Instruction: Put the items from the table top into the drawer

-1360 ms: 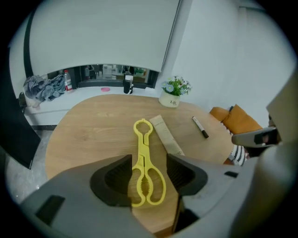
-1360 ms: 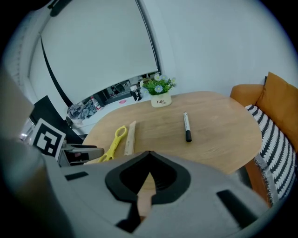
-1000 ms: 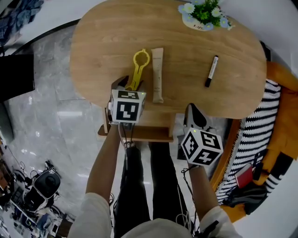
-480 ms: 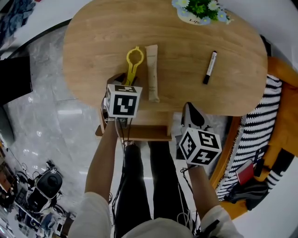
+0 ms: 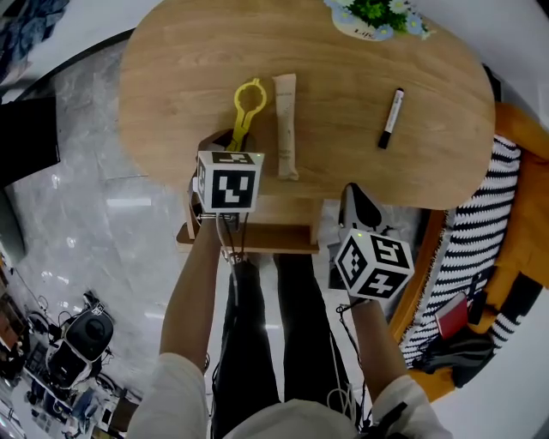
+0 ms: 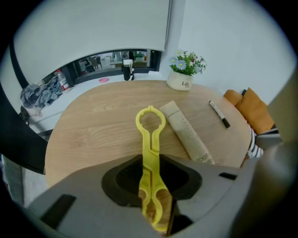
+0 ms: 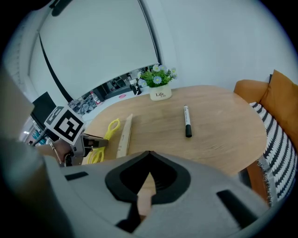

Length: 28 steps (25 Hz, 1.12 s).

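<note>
Yellow opener (image 6: 150,128) lies at twelve o'clock between closing left tongs (image 6: 150,159); centre it, squeeze firmly; right tongs (image 7: 148,155) together.

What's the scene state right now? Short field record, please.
left tongs: closing around the yellow opener, which lies flat on the table
right tongs: shut, nothing held, off the table's near edge
also on table: tube, marker, flower pot
drawer: pulled out under the near edge
</note>
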Each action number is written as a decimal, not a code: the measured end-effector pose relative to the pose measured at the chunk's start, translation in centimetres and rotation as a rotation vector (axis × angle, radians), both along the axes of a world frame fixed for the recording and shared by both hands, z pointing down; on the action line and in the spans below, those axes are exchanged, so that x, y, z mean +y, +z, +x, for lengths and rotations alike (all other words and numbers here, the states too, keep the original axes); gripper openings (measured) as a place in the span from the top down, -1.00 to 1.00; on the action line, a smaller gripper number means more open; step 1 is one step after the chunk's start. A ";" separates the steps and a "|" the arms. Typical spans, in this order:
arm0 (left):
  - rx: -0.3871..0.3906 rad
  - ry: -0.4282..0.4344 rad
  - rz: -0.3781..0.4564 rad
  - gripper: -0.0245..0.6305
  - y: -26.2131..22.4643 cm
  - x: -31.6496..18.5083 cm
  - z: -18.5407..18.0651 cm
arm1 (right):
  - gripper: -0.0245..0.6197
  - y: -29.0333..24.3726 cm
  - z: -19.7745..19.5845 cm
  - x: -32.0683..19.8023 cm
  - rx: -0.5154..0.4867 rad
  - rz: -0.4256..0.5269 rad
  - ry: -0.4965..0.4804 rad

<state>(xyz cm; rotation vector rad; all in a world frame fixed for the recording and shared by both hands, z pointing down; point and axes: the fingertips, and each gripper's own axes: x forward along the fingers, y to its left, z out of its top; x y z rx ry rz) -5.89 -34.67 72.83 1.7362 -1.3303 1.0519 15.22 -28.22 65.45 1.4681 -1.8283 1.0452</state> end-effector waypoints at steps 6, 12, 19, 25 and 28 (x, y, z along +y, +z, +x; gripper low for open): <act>0.020 -0.020 0.009 0.60 -1.8 3.4 -1.3 | 0.95 -0.8 -0.9 0.6 0.011 0.020 -0.017; 0.034 0.078 0.008 0.60 -3.4 8.6 -1.7 | 0.95 -2.2 -2.7 2.8 0.006 0.049 -0.012; 0.039 0.260 0.002 0.60 -4.8 14.6 -0.9 | 0.95 -3.6 -4.5 7.3 0.002 0.073 0.037; 0.039 0.466 -0.016 0.60 -4.8 18.9 1.2 | 0.95 -4.3 -4.3 12.1 -0.003 0.072 0.119; 0.020 0.605 -0.033 0.60 -4.2 20.4 2.8 | 0.95 -4.4 -3.5 14.1 0.002 0.065 0.151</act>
